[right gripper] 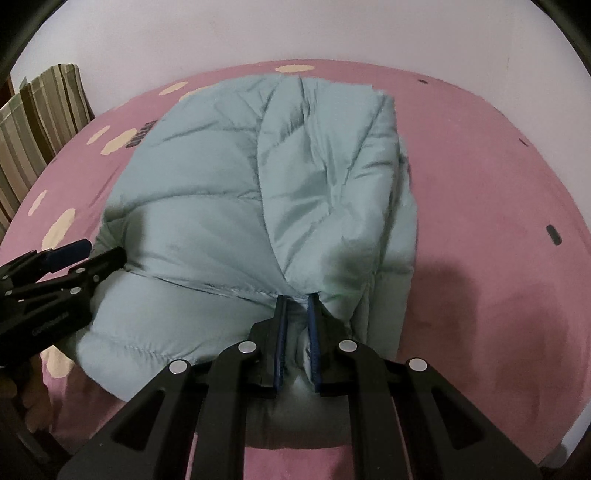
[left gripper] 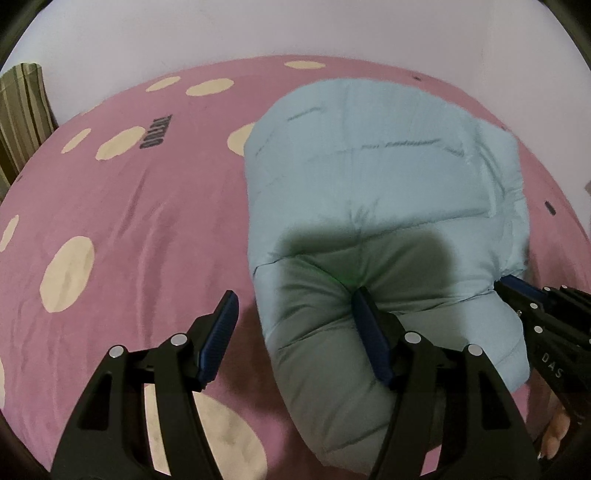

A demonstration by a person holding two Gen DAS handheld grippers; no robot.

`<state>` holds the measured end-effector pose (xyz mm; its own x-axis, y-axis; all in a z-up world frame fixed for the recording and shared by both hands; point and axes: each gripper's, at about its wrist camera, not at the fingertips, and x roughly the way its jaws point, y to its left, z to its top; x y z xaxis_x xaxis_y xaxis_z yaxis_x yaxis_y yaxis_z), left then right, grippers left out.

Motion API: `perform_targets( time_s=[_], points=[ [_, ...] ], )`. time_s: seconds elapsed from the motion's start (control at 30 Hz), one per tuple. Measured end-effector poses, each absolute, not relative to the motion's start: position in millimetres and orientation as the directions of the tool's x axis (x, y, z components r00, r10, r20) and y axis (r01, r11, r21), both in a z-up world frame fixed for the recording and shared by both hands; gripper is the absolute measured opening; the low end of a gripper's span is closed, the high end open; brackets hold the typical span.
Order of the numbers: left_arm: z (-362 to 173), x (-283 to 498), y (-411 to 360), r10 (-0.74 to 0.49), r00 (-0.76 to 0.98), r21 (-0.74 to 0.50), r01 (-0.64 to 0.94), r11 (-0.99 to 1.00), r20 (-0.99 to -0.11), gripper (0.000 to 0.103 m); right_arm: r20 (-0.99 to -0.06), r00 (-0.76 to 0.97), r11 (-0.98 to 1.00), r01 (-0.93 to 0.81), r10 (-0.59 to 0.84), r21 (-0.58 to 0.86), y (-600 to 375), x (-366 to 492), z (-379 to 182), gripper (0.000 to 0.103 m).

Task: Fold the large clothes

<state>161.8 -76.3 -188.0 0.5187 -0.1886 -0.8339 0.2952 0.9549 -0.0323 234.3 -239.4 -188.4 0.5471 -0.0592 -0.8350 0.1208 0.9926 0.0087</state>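
Observation:
A light blue quilted puffer jacket (left gripper: 384, 177) lies folded in a bundle on a pink bed sheet (left gripper: 140, 221); it also fills the right wrist view (right gripper: 258, 192). My left gripper (left gripper: 295, 299) is open, jaws wide apart, at the jacket's near left edge; its right finger (left gripper: 369, 332) presses against the padding, its left finger (left gripper: 218, 332) is over the sheet. My right gripper (right gripper: 297, 299) is shut on a fold of the jacket at its near edge. Each gripper shows in the other's view, the left (right gripper: 74, 258) and the right (left gripper: 539, 310).
The pink sheet has cream dots (left gripper: 66, 277) and dark lettering (left gripper: 157, 133). A striped pillow (right gripper: 33, 125) stands at the far left against a white wall (right gripper: 295, 33). The bed's near edge runs below my grippers.

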Motion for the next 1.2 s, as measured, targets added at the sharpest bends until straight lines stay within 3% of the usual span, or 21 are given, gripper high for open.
perform_targets(
  time_s=[0.33, 0.53, 0.73, 0.97, 1.2],
  points=[
    [-204.5, 174.2, -84.9, -0.189, 0.493, -0.040, 0.297, 0.954, -0.849, 0.066, -0.828, 0.560, 0.987, 0.143, -0.022, 0.070, -251.4, 234.7, -202.6, 0.009],
    [-185.8, 161.5, -87.3, -0.170, 0.554, 0.016, 0.314, 0.949, -0.815, 0.064, -0.817, 0.577, 0.987, 0.133, -0.005, 0.088, -259.0, 225.0, -194.9, 0.009],
    [-166.1, 157.4, -74.5, -0.206, 0.552, -0.037, 0.302, 0.953, -0.808, 0.064, -0.808, 0.589, 0.991, 0.117, -0.015, 0.067, -257.2, 219.1, -186.0, 0.012],
    [-133.7, 173.9, -56.5, -0.223, 0.601, -0.065, 0.273, 0.960, -0.767, 0.064, -0.762, 0.648, 0.991, 0.107, -0.011, 0.076, -255.8, 213.6, -141.7, 0.012],
    [-132.5, 226.9, -74.4, -0.187, 0.624, -0.011, 0.274, 0.962, -0.759, 0.064, -0.700, 0.713, 0.994, 0.100, -0.044, 0.039, -267.3, 262.8, -109.3, 0.012]
  ],
)
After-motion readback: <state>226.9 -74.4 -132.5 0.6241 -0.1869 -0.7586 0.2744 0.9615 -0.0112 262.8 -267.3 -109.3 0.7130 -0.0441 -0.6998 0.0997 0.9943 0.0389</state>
